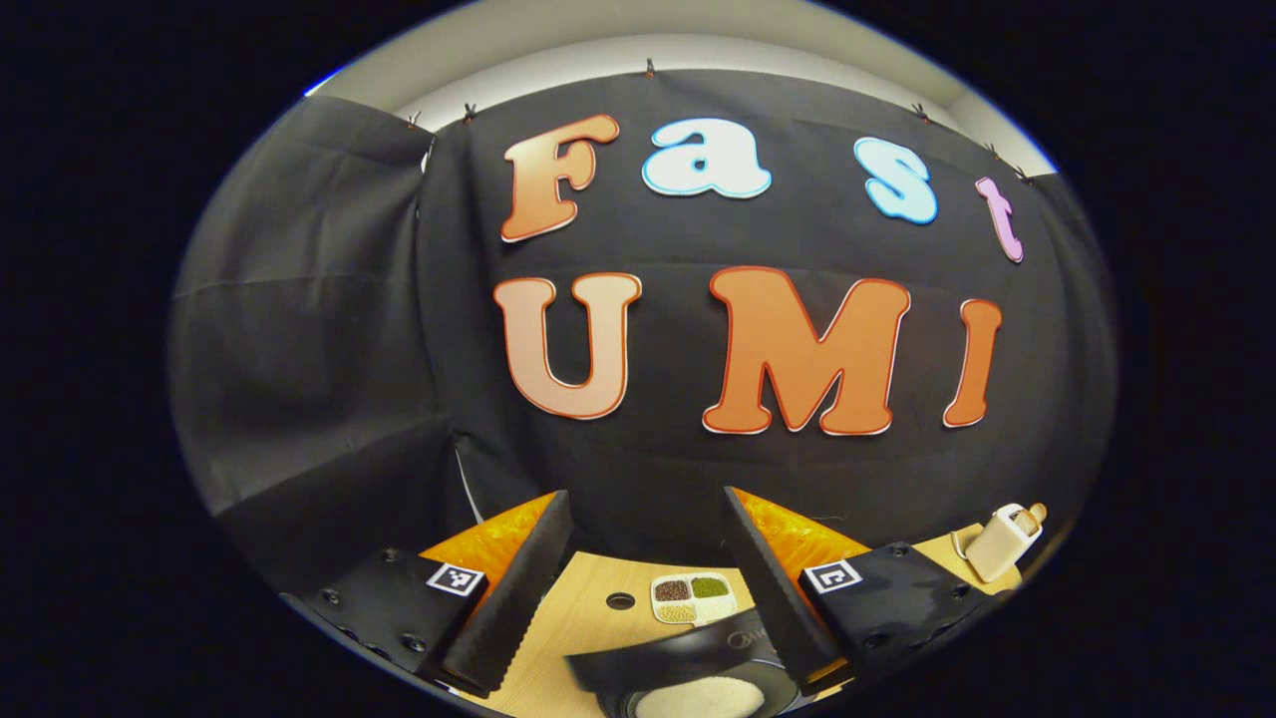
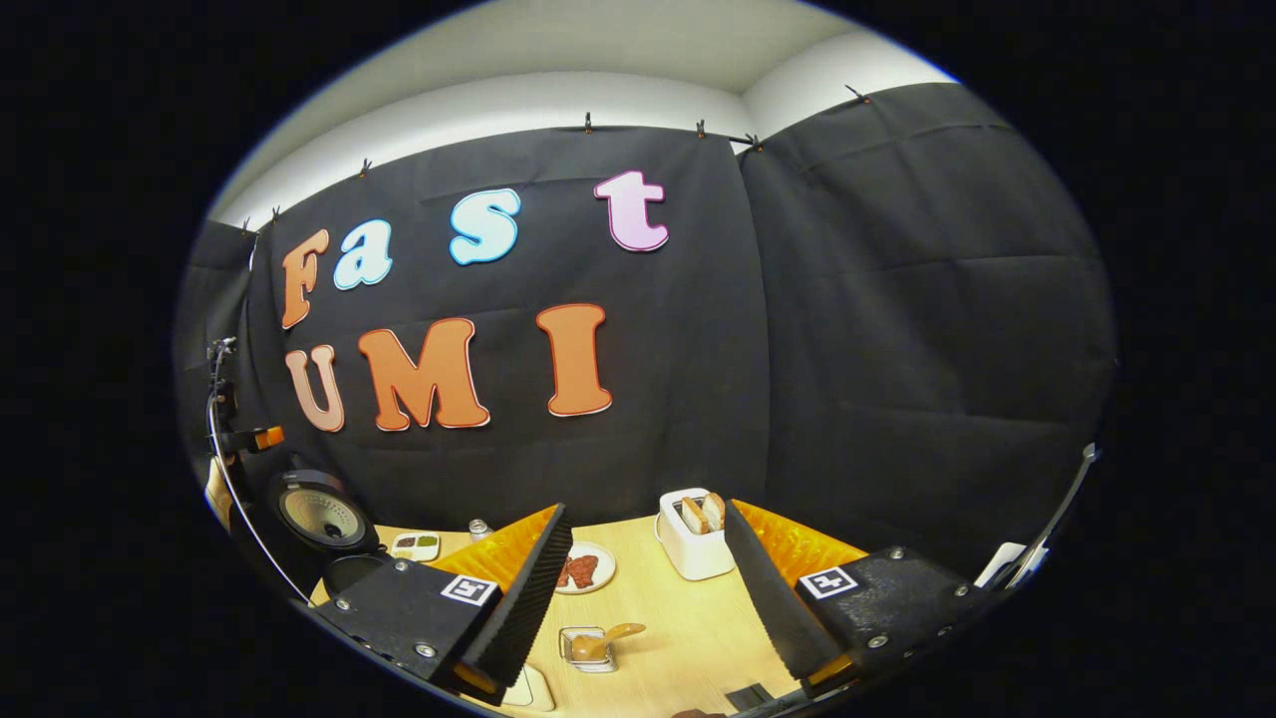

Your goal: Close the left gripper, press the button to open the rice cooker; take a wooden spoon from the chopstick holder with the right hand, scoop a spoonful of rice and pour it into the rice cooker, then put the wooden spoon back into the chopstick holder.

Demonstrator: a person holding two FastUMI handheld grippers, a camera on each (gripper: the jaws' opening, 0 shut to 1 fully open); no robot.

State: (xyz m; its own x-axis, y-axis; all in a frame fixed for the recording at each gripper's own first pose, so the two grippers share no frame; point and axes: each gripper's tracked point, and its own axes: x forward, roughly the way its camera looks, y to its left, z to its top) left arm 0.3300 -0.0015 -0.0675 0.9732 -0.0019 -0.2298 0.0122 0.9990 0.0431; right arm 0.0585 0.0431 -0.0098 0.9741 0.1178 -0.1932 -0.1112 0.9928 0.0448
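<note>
The left tool (image 1: 648, 588) hangs with fingers apart above the open rice cooker (image 1: 688, 673), white rice in its pot. The right tool (image 2: 648, 588) is spread too, holding nothing; between its fingers, the wooden spoon (image 2: 603, 638) rests in its holder (image 2: 590, 653) on the tabletop (image 2: 688, 623), toaster (image 2: 695, 543) beyond.

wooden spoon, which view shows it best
The right gripper view: the wooden spoon lies in the clear holder, between the open fingers. The left gripper view looks toward the rice cooker instead.
</note>
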